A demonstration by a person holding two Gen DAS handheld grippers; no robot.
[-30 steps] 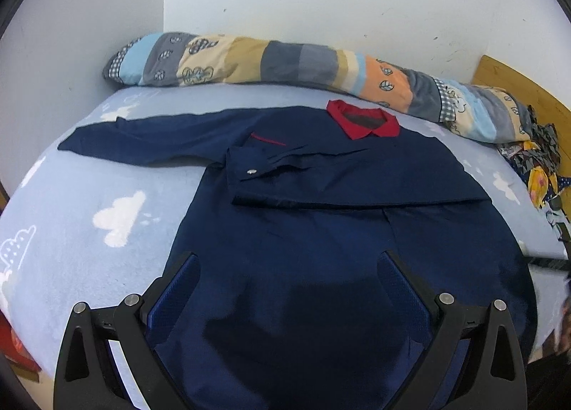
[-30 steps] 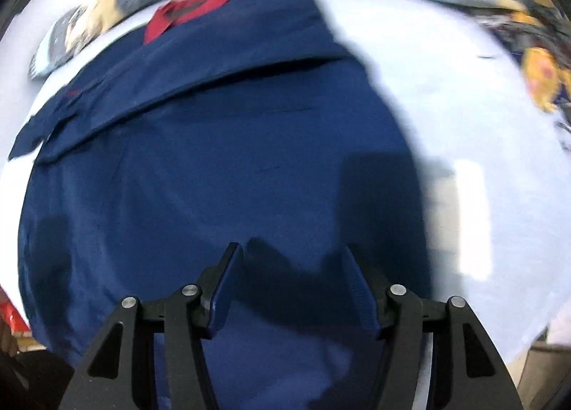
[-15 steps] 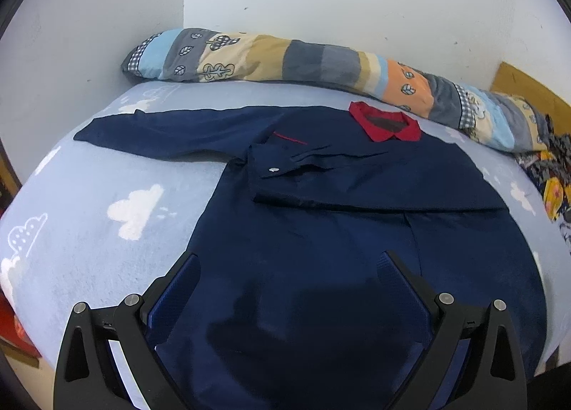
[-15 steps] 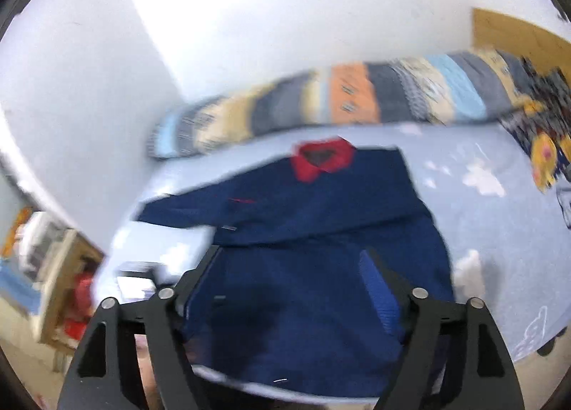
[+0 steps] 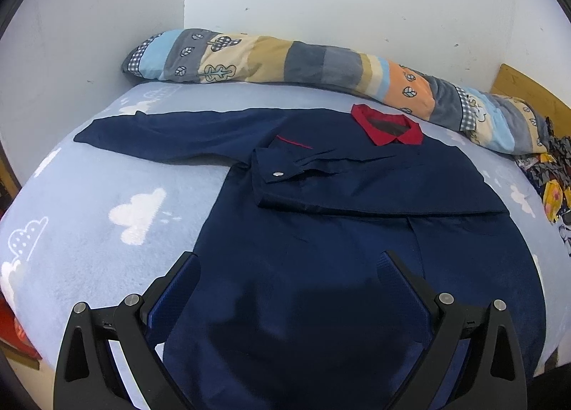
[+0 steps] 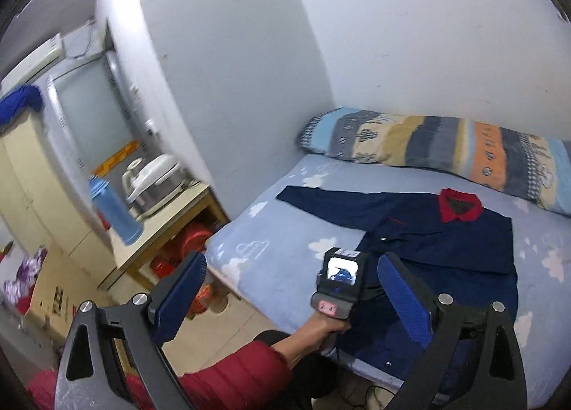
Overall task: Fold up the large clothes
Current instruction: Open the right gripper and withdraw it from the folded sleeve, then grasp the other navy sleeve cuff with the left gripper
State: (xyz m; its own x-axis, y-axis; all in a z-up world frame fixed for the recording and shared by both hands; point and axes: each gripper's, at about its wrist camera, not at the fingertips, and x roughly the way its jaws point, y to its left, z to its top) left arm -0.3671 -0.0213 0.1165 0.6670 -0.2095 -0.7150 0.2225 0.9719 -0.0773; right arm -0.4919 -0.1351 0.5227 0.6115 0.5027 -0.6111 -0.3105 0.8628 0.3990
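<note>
A navy jacket [image 5: 339,231] with a red collar [image 5: 387,130] lies flat on the bed. Its right sleeve is folded across the chest; its left sleeve [image 5: 171,133] stretches out to the left. My left gripper [image 5: 289,263] is open and empty, hovering over the jacket's lower hem. My right gripper [image 6: 291,265] is open and empty, held high and back from the bed. In the right wrist view the jacket [image 6: 446,249] lies ahead, and the left gripper's body [image 6: 337,285] shows in a hand with a red sleeve.
A patchwork rolled quilt [image 5: 321,64] lies along the wall at the bed's head. Patterned clothes [image 5: 549,174] sit at the right edge. Left of the bed stands a wooden side table [image 6: 160,228] with a rice cooker [image 6: 153,181] and a blue flask [image 6: 114,213].
My right gripper has lifted off the jacket, pulled back and swung left, now seeing the room. My left gripper has drawn back slightly. The jacket has not moved.
</note>
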